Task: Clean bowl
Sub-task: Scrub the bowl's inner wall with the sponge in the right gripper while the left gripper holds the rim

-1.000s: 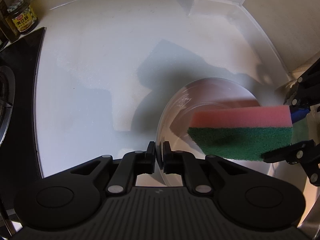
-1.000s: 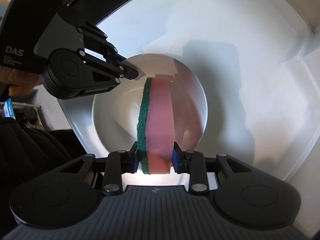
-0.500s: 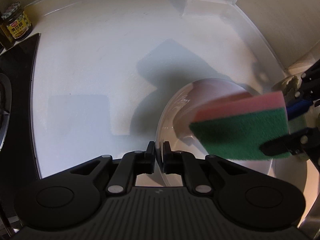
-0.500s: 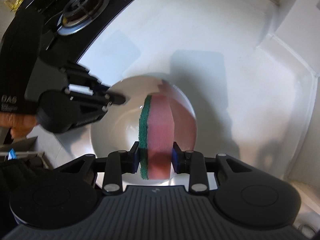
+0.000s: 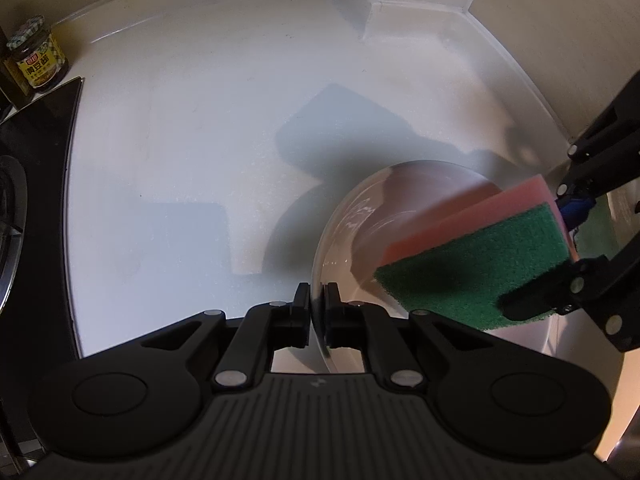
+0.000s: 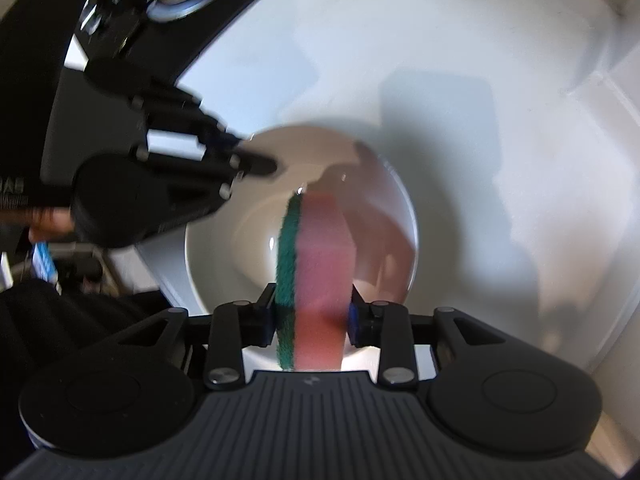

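My right tool is clamped on a two-layer sponge, green scouring face to one side and pink foam to the other, its far end down inside the white bowl. My left tool is pinched on the bowl's near rim, one finger inside the wall and one outside. The bowl sits on the white surface, slightly to the right in my left view.

I judge the bowl stiff, glossy and breakable, probably ceramic; its glazed wall would be slippery, more so if wet, so a thin rim grip could slide or twist under scrubbing. The rim is the only place a two-finger tool can take it, and I'd keep that pinch square and firm. The sponge is light and soft; it squashes between the fingers and bends under pressure, so it is best held close to the middle.

Writing: the left tool's body shows "DAS" in the right view, blurred. A jar by the hob carries a yellow label with characters I cannot read.
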The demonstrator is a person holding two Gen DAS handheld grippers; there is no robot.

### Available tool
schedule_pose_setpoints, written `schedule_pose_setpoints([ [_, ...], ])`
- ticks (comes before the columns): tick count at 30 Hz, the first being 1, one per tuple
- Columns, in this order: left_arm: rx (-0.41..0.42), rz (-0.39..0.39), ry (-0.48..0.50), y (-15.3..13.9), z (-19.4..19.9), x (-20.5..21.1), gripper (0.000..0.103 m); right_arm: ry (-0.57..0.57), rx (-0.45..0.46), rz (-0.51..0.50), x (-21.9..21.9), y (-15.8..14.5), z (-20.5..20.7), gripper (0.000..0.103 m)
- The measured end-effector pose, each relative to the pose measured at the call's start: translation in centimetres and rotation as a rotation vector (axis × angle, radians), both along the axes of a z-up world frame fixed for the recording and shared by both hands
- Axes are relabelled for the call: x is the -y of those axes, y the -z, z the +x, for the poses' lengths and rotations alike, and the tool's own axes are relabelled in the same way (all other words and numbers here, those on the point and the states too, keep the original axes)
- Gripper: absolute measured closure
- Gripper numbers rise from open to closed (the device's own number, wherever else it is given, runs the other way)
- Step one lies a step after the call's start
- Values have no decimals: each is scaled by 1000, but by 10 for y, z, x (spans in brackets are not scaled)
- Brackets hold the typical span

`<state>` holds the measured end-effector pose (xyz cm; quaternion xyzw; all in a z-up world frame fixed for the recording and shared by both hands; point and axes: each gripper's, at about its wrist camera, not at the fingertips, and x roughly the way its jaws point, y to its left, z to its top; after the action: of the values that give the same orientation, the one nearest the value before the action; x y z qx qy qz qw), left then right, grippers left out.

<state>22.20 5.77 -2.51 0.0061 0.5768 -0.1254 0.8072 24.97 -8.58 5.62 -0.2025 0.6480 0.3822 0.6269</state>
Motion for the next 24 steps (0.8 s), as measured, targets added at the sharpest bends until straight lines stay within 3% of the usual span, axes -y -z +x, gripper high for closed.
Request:
schedule_pose_setpoints([
  [9,11,-9,2,5,2,-1,100,198,60,38,17,2,-11,71],
  [14,19,-6,3,7,3,0,100,327,97,95,31,5,-14,75],
  [20,13,-17,-7,9,6,1,100,338,0,92,48,8,-3,76],
  [24,10,0,10,9,6,4,100,271,50,60,36,3,6,76],
])
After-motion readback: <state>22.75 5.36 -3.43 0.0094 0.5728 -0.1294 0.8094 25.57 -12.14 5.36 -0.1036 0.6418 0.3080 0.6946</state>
